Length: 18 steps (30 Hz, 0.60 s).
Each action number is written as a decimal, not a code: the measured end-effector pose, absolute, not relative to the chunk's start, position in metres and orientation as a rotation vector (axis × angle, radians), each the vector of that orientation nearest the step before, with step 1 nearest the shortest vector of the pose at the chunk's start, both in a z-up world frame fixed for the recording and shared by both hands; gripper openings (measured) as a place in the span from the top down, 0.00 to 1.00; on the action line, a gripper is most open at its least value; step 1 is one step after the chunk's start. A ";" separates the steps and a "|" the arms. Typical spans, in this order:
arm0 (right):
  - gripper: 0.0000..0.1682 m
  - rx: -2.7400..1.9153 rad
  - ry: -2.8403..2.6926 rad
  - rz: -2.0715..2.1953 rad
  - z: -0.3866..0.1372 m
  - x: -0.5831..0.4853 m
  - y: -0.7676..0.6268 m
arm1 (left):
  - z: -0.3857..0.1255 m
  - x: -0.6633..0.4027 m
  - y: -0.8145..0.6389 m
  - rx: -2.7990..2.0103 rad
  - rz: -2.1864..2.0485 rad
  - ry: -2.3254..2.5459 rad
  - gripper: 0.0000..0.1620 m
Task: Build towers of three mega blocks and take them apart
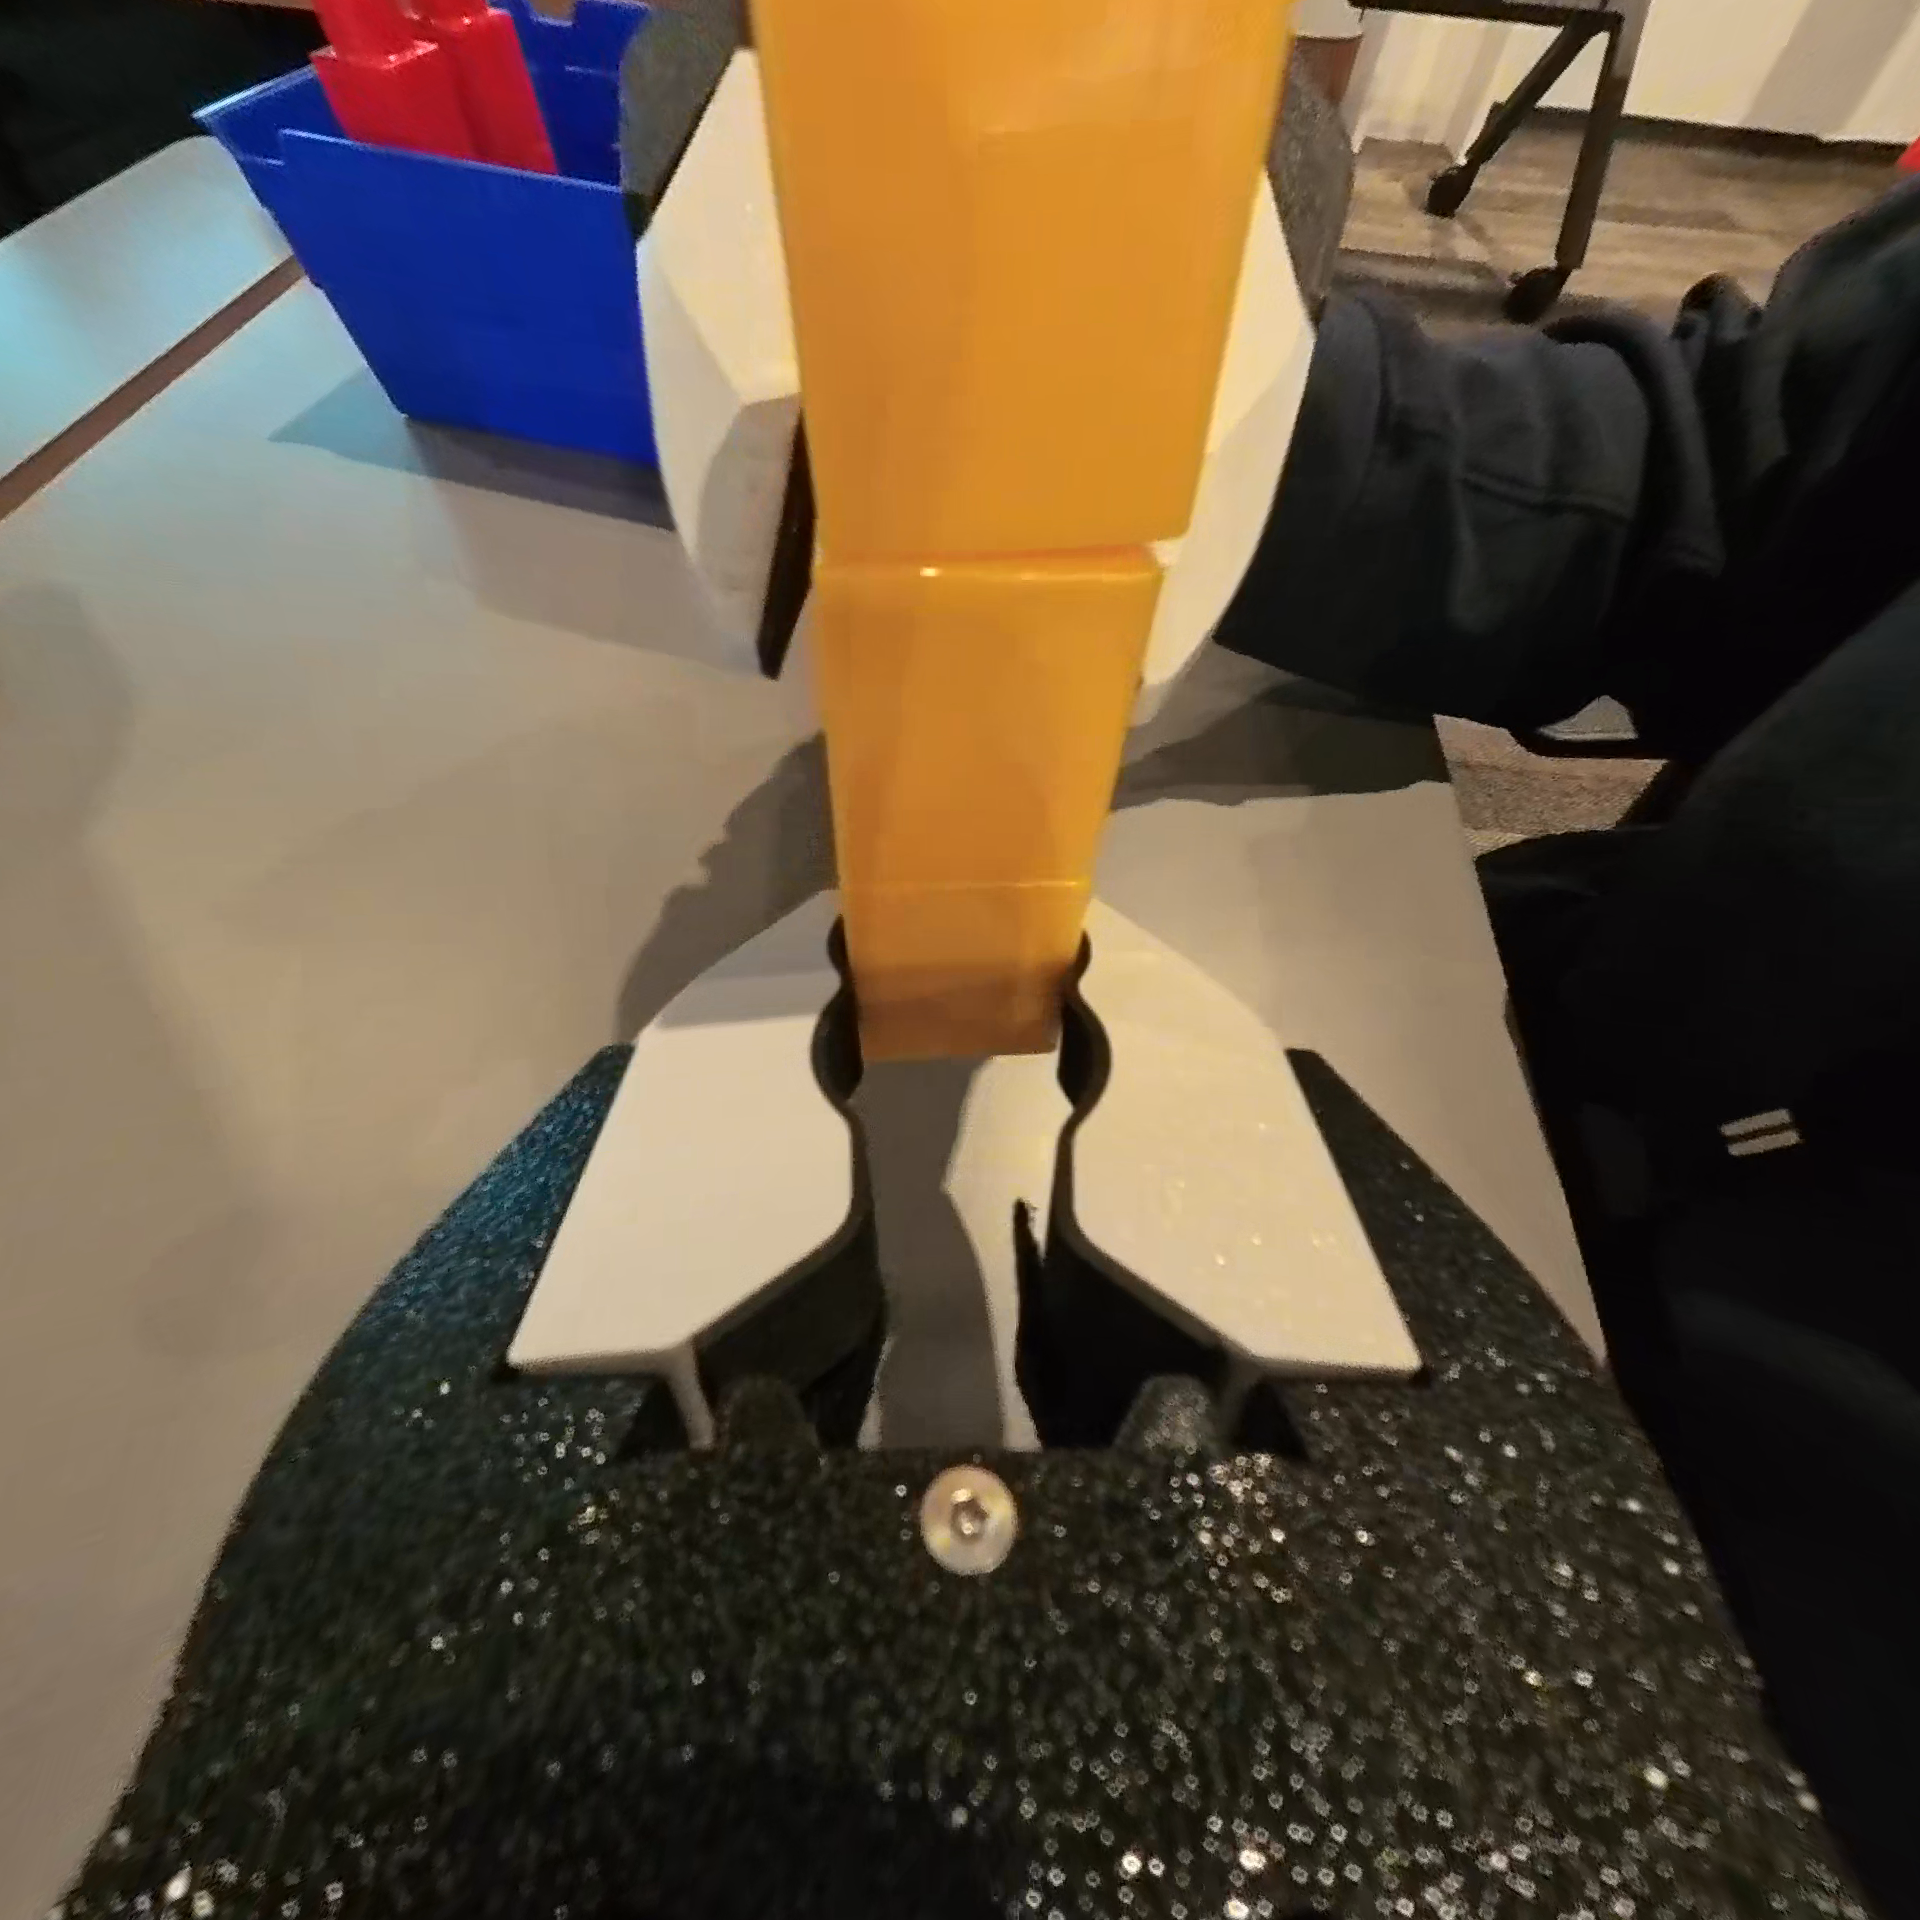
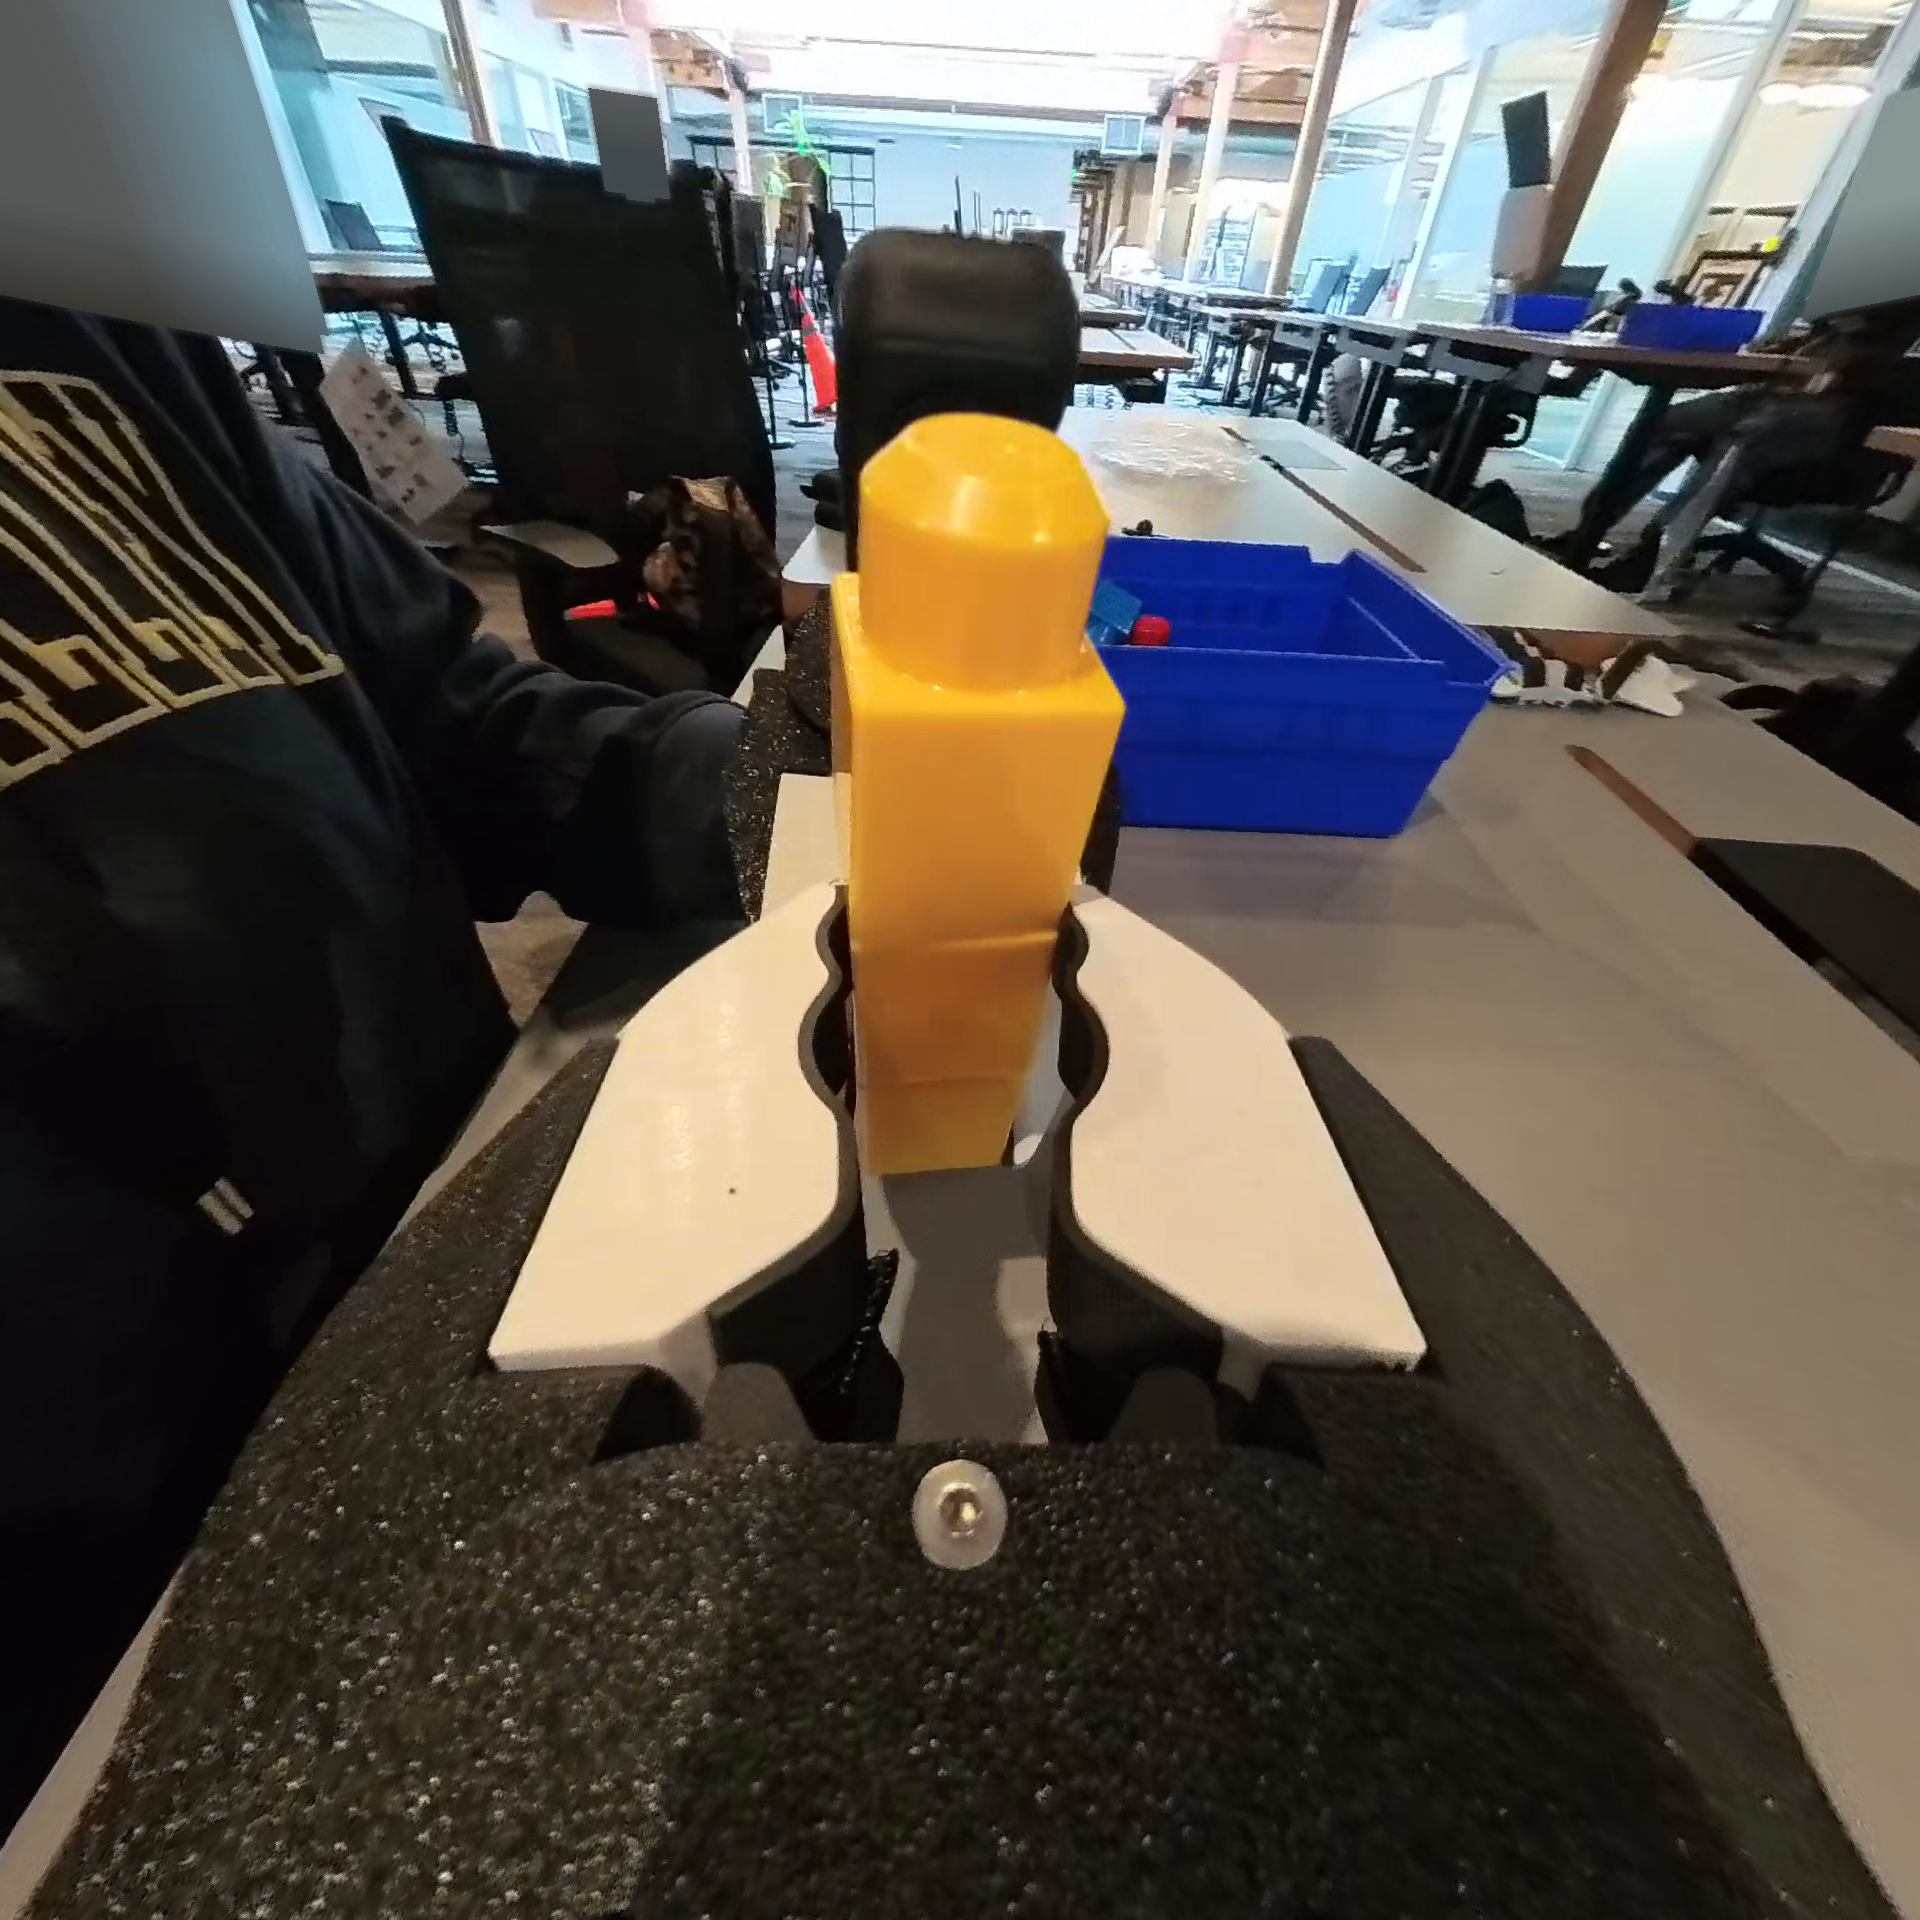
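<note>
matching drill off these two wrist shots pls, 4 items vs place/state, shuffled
Items:
1. left gripper
2. right gripper
3. blue bin
4. red blocks

Places/states:
A. standing inside the bin, far end of the table
B. jaws shut on the lowest block of the yellow tower, right by the tabletop
C. on the grey table beyond the tower, open top
D. jaws shut on the tower's middle, below the studded top block

Pairs: 1-B, 2-D, 3-C, 4-A
</note>
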State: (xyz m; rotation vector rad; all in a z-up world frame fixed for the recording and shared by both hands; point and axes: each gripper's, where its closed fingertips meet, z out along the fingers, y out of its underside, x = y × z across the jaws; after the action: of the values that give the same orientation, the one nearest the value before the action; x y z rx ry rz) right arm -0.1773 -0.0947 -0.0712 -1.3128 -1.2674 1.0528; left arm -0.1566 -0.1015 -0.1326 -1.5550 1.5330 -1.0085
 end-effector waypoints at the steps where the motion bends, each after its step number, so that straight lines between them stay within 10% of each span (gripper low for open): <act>1: 0.78 -1.314 -1.266 1.049 -0.071 -0.177 -0.094 | -0.133 -0.157 -0.101 -1.555 -1.010 1.533 0.79; 13: 0.77 -1.320 -1.217 0.987 -0.072 -0.171 -0.091 | -0.134 -0.154 -0.099 -1.567 -1.000 1.523 0.79; 18: 0.60 -1.404 -1.252 0.838 -0.063 -0.148 -0.089 | -0.147 -0.161 -0.089 -1.611 -0.835 1.594 0.79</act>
State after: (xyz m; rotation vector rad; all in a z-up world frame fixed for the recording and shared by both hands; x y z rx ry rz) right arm -0.1482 -0.0892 -0.0629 -1.4043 -1.2522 0.8385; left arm -0.1605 -0.0886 -0.1471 -1.6109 1.5943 -0.8348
